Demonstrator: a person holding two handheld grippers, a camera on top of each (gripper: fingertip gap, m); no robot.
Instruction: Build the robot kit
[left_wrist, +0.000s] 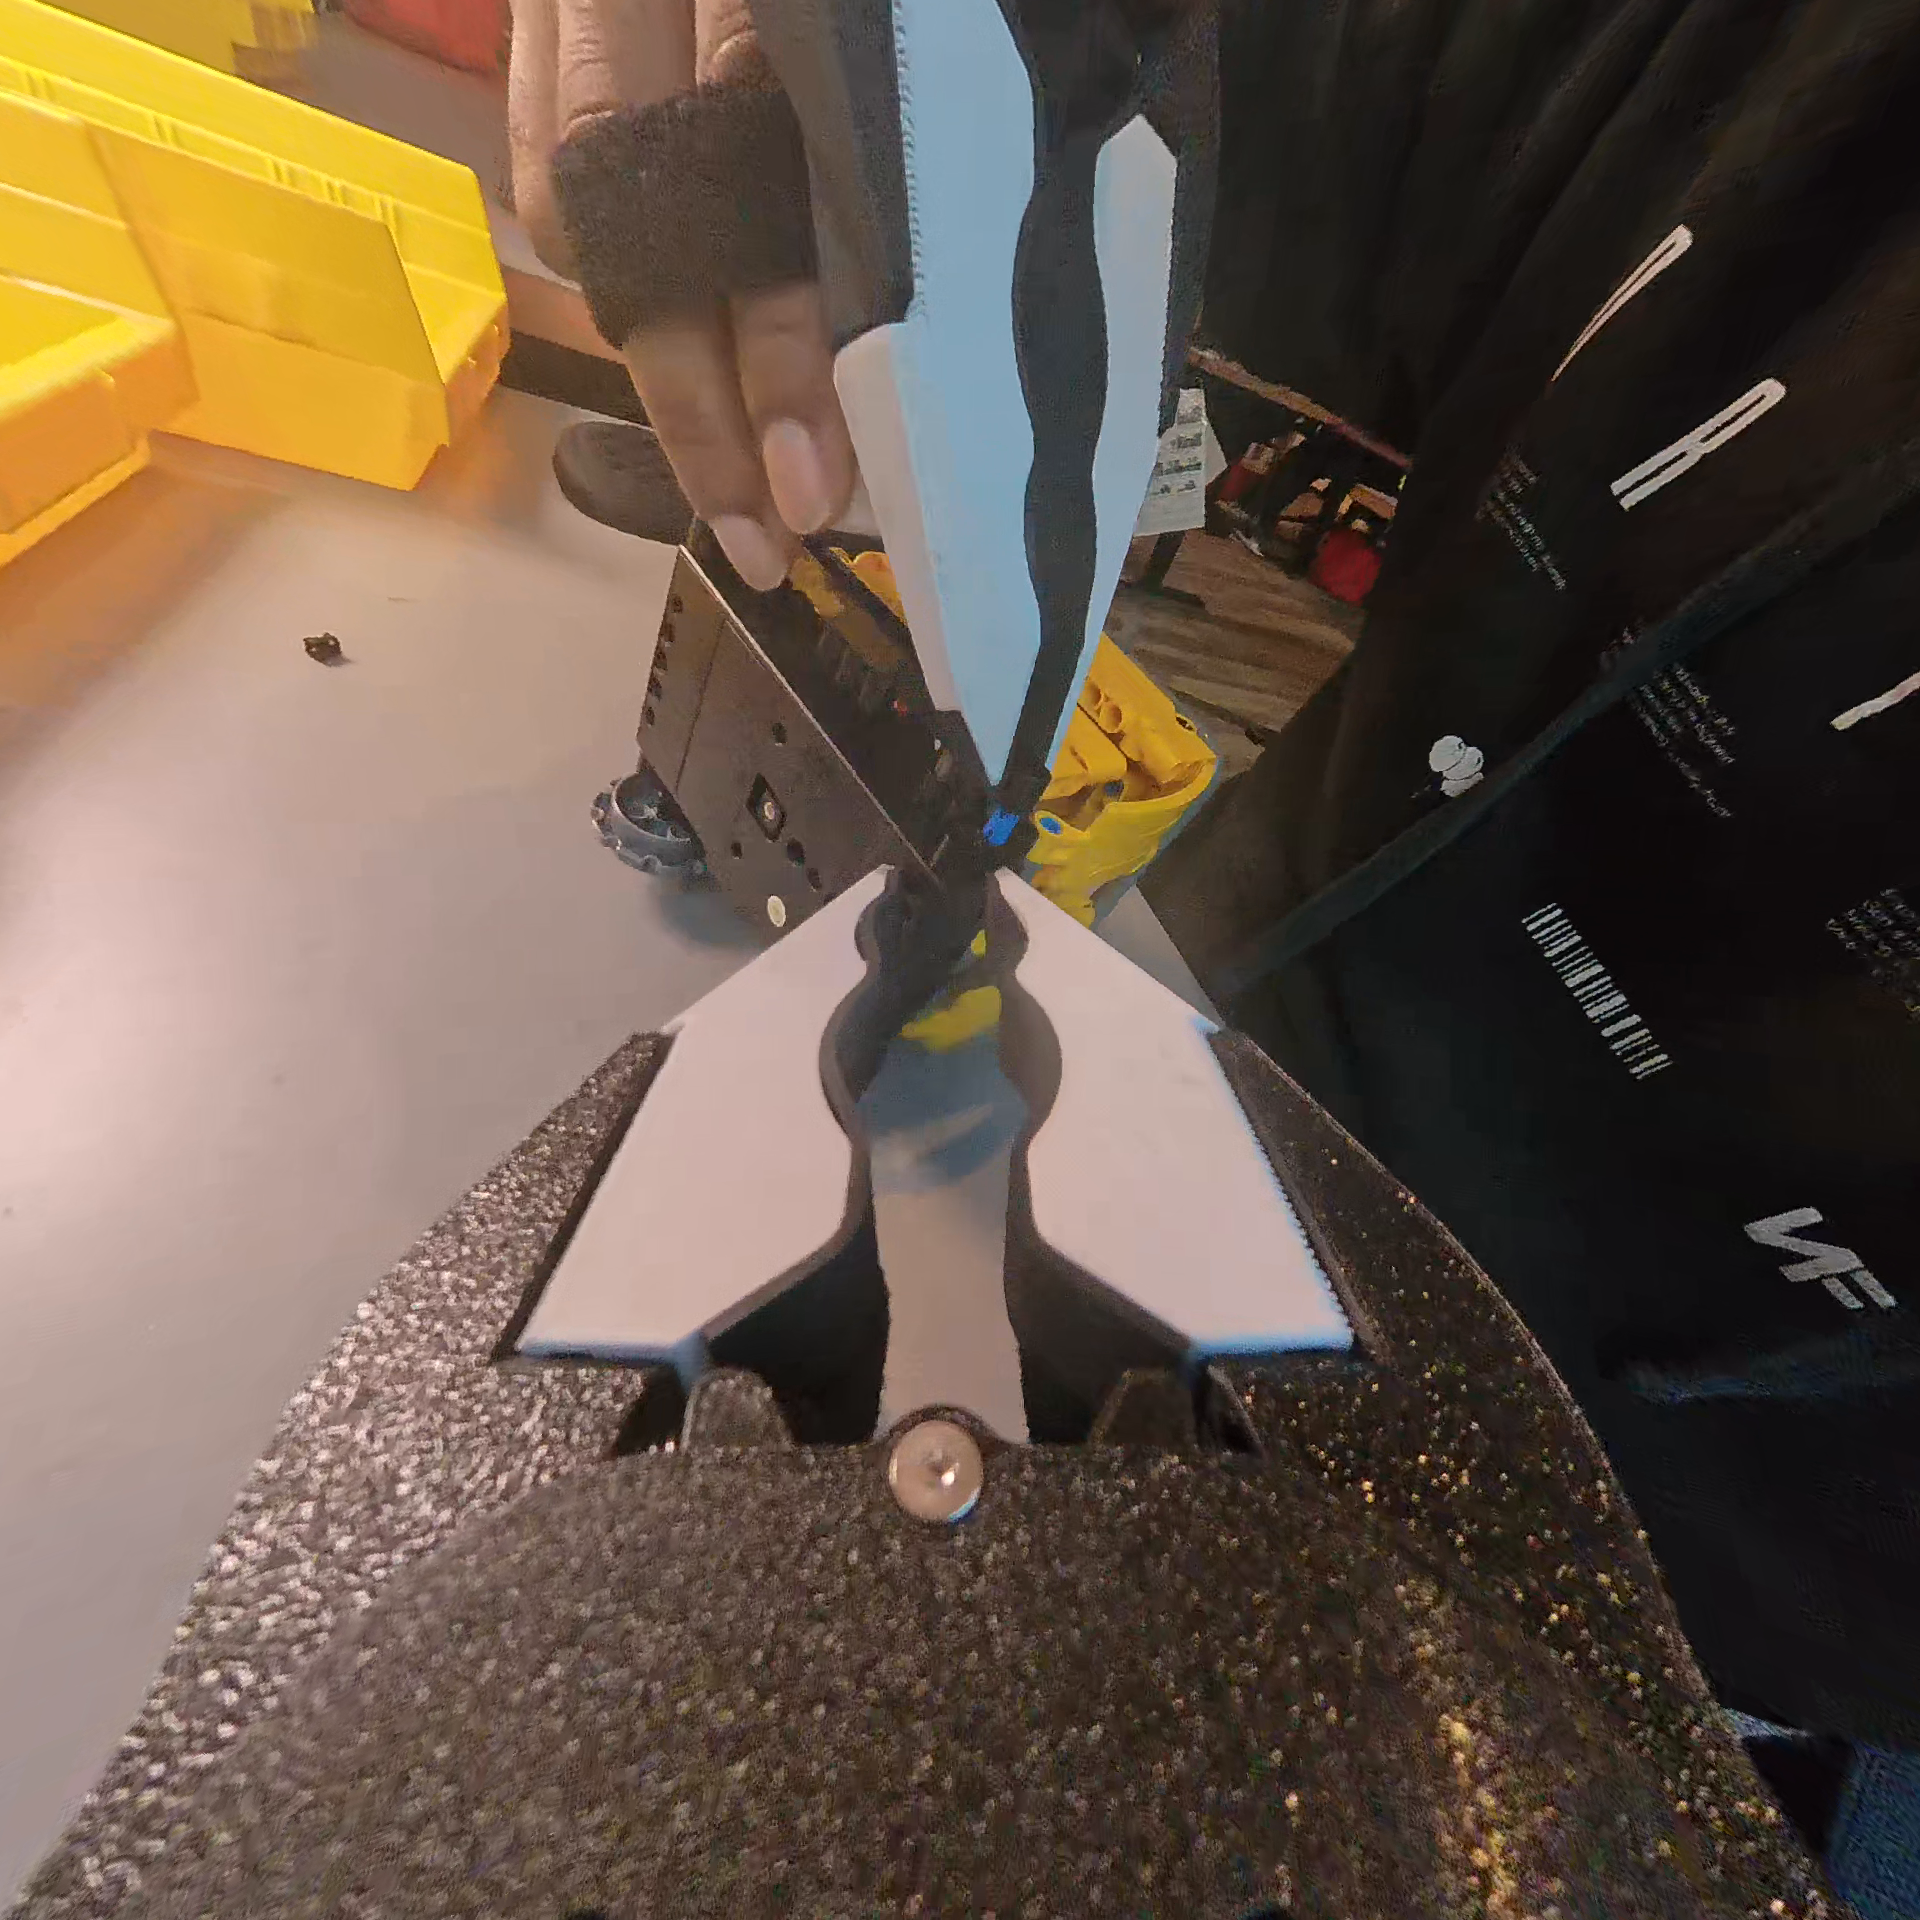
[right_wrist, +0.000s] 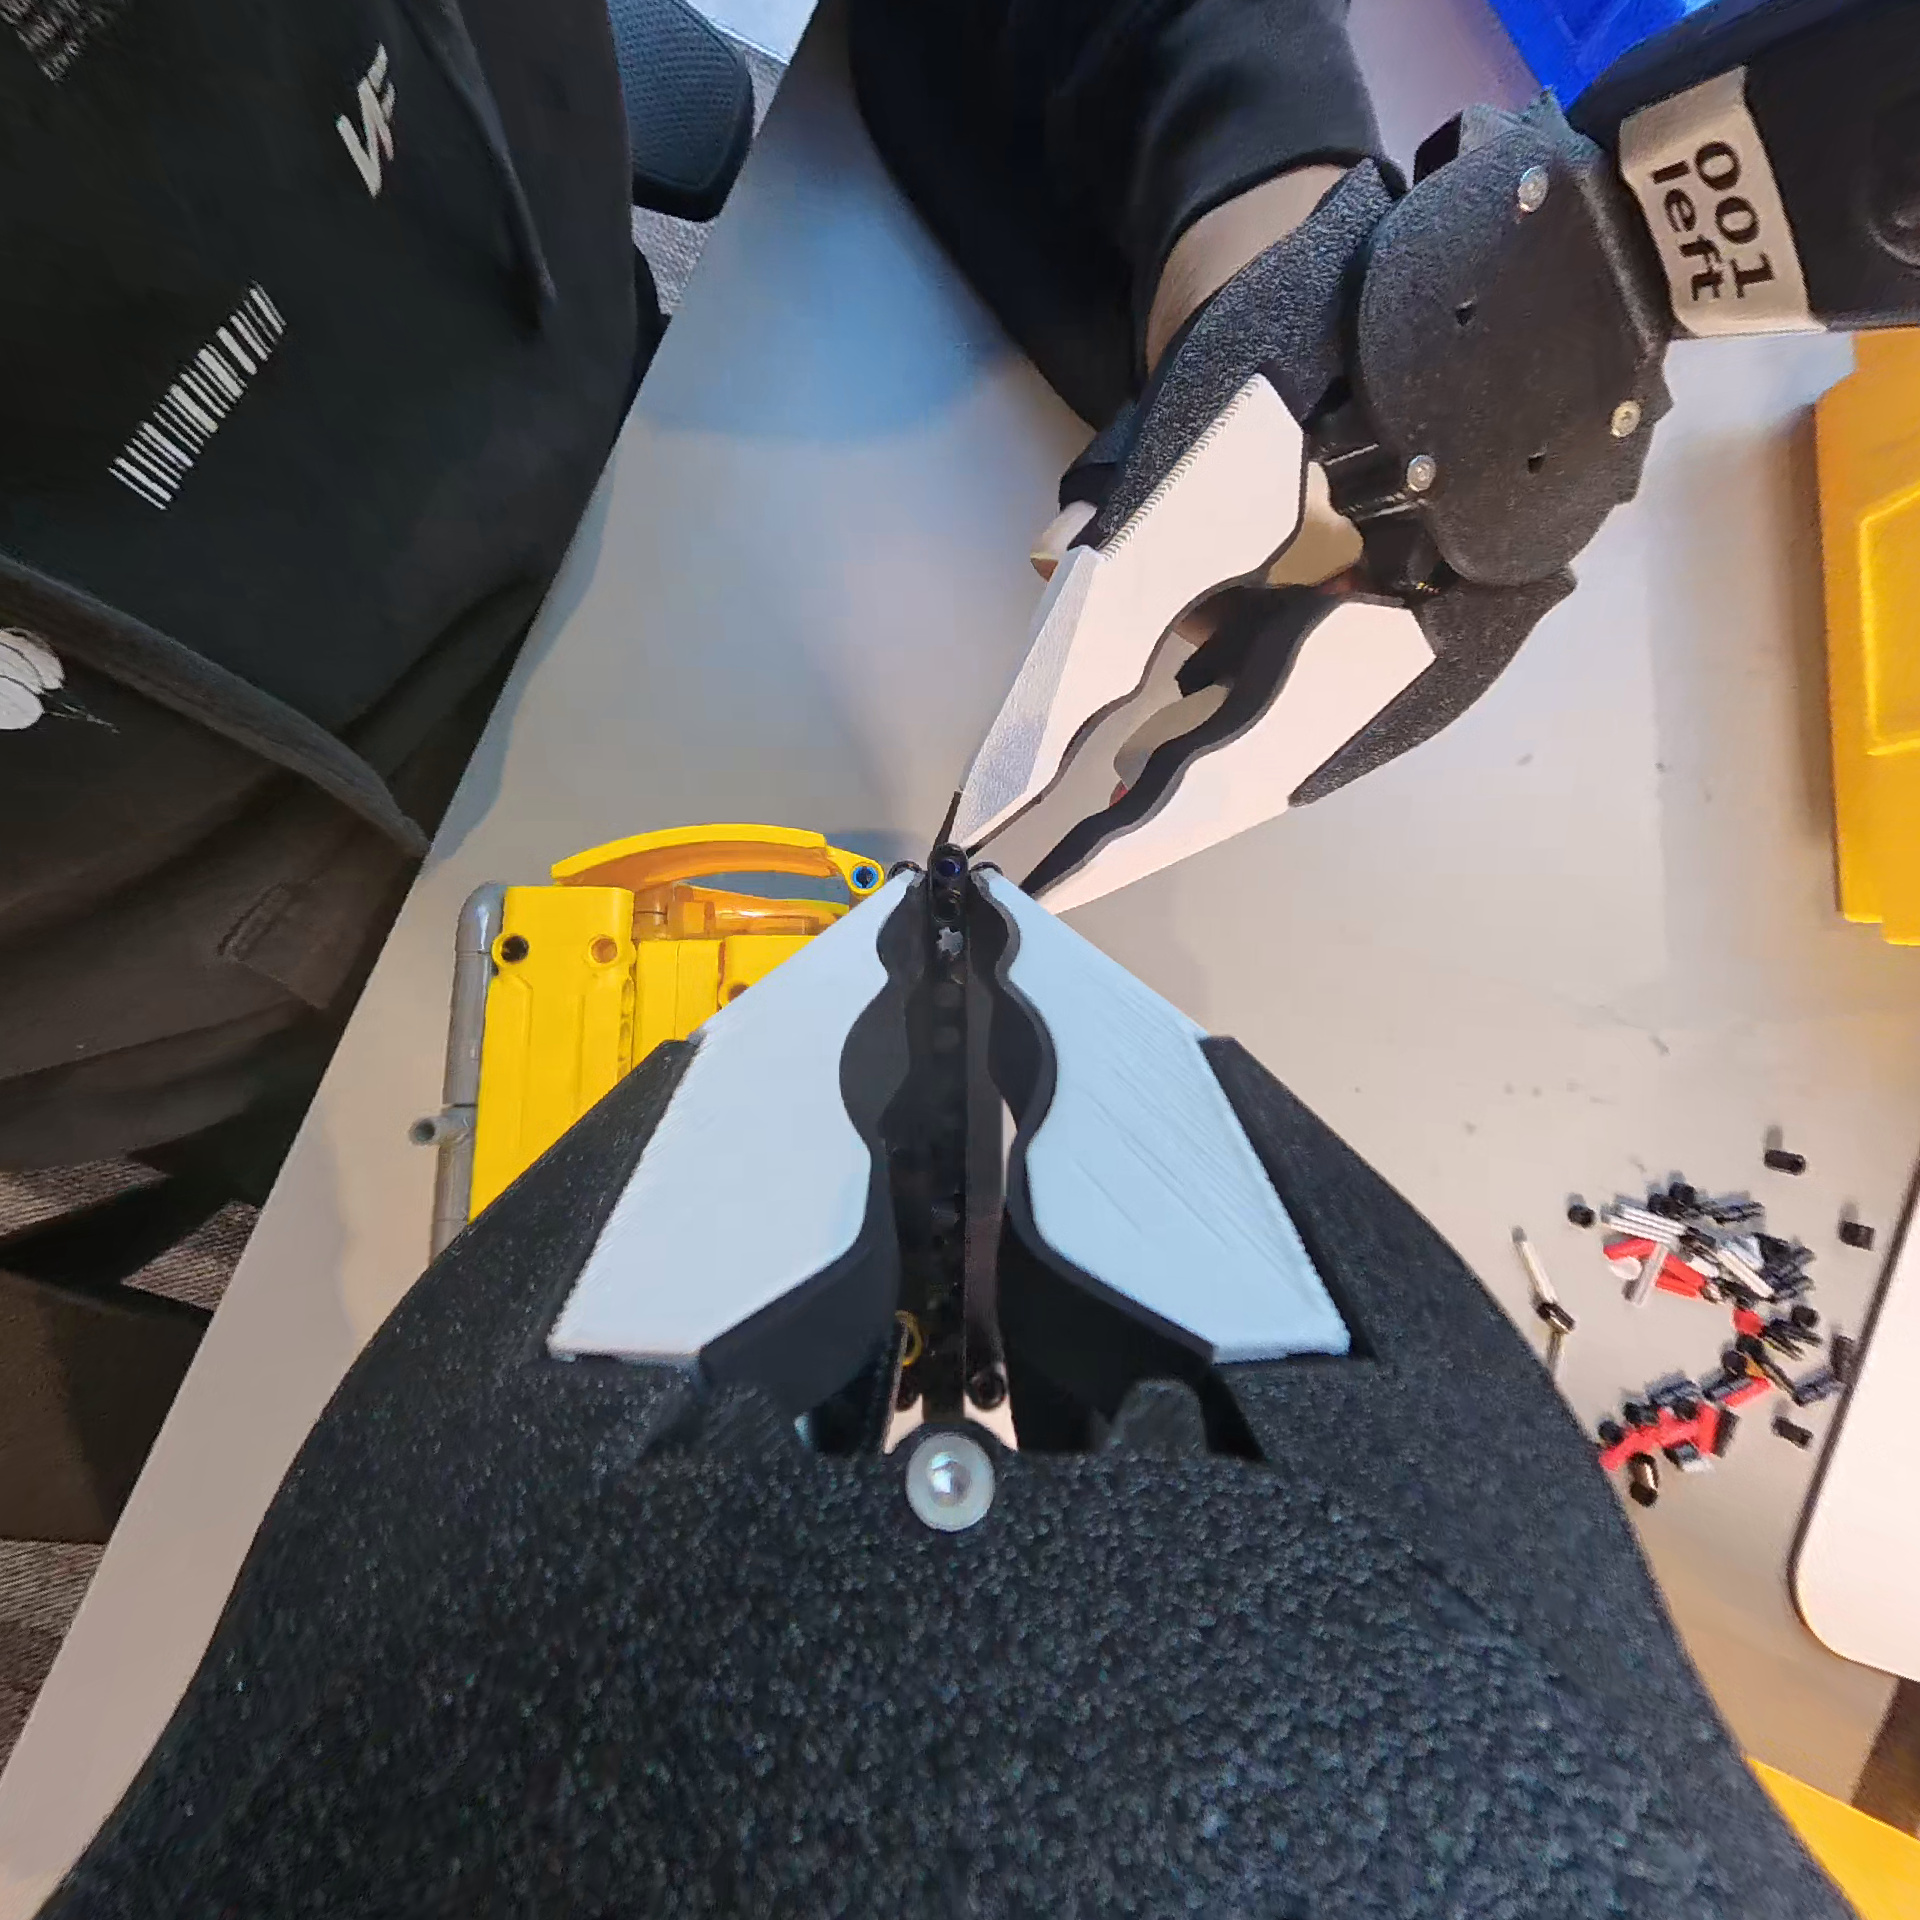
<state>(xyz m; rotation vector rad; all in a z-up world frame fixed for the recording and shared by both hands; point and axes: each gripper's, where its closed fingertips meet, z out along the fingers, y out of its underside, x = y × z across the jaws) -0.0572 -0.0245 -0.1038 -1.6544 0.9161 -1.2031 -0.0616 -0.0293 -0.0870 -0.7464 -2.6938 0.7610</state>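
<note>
Right tongs (right_wrist: 943, 883) grip a black beam (right_wrist: 940, 1091), closed on it. Left tongs (right_wrist: 1013, 868) meet its tip, nearly closed. Yellow model (right_wrist: 582, 997) lies below on the bench (right_wrist: 1351, 1039).

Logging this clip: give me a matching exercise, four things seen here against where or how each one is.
Things:
1. right gripper
2. yellow bins
3. pile of small pins
4. yellow brick model

States:
A. stacked on the table in the left wrist view
B. at the table edge, by the person's dark clothing
C. shut on a black perforated beam
D. scattered loose, black, red and grey

Pairs: 1-C, 2-A, 3-D, 4-B
</note>
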